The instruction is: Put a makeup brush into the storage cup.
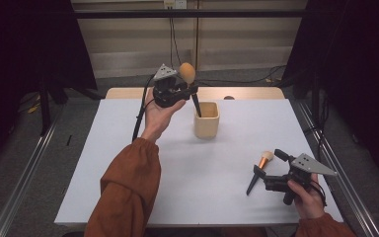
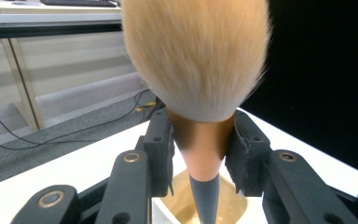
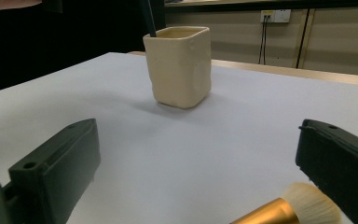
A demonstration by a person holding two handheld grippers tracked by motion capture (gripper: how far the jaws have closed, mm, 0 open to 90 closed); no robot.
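My left gripper (image 1: 190, 90) is raised over the far middle of the white table (image 1: 128, 148), shut on a large makeup brush (image 1: 186, 72). In the left gripper view its pads clamp the copper ferrule below the tan bristles (image 2: 198, 56). The dark handle tip reaches down into the cream square cup (image 1: 207, 120), whose rim shows below the jaws (image 2: 177, 205). My right gripper (image 1: 272, 169) rests at the near right, open. A smaller brush (image 1: 259, 167) with a gold ferrule lies on the table, its pale head (image 3: 298, 207) by the right jaw, not gripped. The cup (image 3: 179, 65) stands ahead of the right gripper (image 3: 196, 154).
A wooden strip (image 1: 246, 93) runs along the table's far edge. Metal rails (image 1: 27, 173) flank both sides of the table, and cables trail on the floor behind. Bare white tabletop lies between the cup and the near edge.
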